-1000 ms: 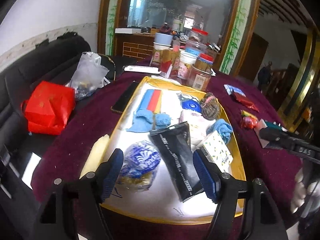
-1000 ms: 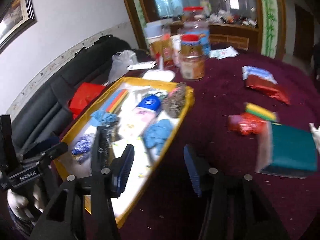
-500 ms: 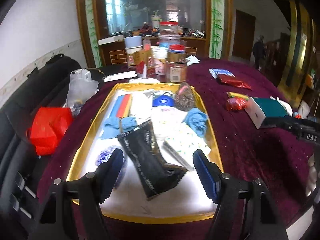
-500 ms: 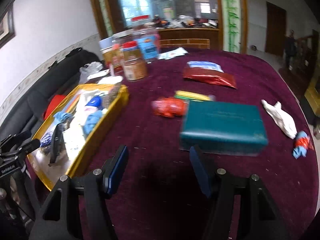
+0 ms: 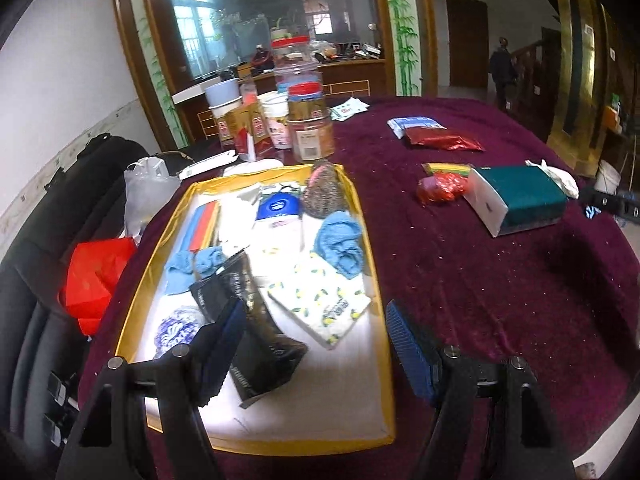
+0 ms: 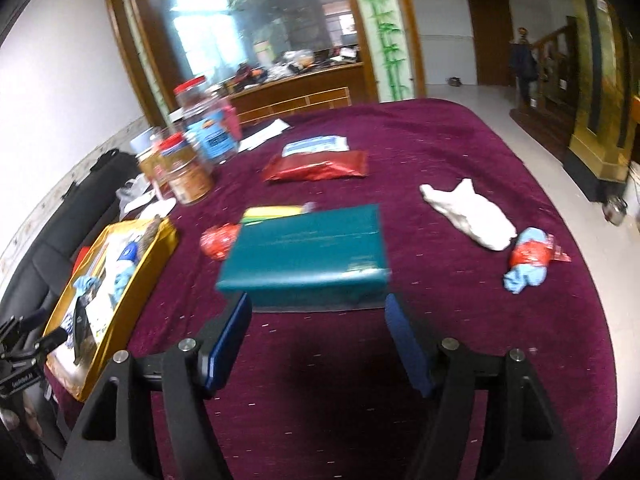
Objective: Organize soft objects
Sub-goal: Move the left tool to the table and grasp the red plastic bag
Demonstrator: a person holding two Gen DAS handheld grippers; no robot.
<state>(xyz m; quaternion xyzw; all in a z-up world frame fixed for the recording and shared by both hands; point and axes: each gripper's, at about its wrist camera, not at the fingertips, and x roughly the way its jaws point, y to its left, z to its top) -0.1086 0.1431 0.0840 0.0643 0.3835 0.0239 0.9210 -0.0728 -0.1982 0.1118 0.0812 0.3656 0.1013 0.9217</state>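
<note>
Both views have swung rightward since a second ago: the right gripper [image 6: 318,336], then looking at the yellow tray [image 6: 158,264], now faces open maroon surface [image 6: 440,320], and the left gripper [image 5: 312,344] has drifted toward the tray's right edge. Largest ahead of the right fingers [image 6: 230,334] is the teal box [image 6: 306,256], just beyond their tips and roughly centred between them; it looks rigid, so probably not the target. Beyond and to the right of those fingers lie the white cloth [image 6: 468,212] and, nearer, the blue cloth bundle with red wrapping [image 6: 528,260], both loose on the surface well apart from the tray. Both pairs of fingers stand released and grasp nothing. The left fingers [image 5: 222,344] hang over the tray's near end, above the black pouch [image 5: 248,320] and beside the lemon-print tissue pack [image 5: 320,300]. To do this step well, I judge the right fingers should swing further right, past the box, descend over the middle of one cloth, and pinch a generous fold so it lifts cleanly.
</note>
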